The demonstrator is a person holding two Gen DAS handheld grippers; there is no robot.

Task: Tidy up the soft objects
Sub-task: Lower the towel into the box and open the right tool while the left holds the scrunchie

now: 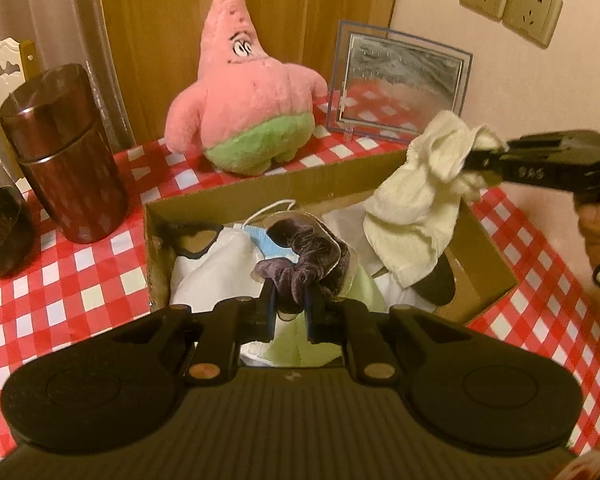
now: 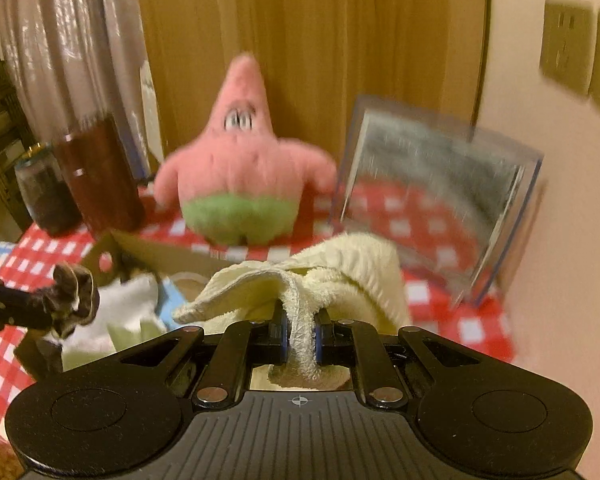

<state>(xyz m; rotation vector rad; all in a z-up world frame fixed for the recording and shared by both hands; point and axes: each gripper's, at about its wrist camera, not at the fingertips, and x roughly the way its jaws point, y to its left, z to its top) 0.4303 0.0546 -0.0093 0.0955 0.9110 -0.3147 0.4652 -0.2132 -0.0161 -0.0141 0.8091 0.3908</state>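
My left gripper point(image 1: 291, 296) is shut on a dark purple velvet scrunchie point(image 1: 306, 256) and holds it over the open cardboard box point(image 1: 488, 248); the scrunchie also shows in the right wrist view point(image 2: 74, 294). My right gripper point(image 2: 299, 334) is shut on a cream towel point(image 2: 332, 276), which hangs over the box's right side in the left wrist view point(image 1: 416, 204). The box holds white cloth point(image 1: 216, 264), a blue face mask point(image 1: 268, 240) and pale green fabric point(image 1: 292, 348). A pink star plush point(image 1: 244, 92) stands behind the box.
A dark red canister point(image 1: 66, 152) and a dark glass jar point(image 1: 0, 224) stand at the left on the red checked tablecloth point(image 1: 60, 284). A clear picture frame point(image 1: 400, 80) leans at the back right near the wall with sockets point(image 1: 508, 0).
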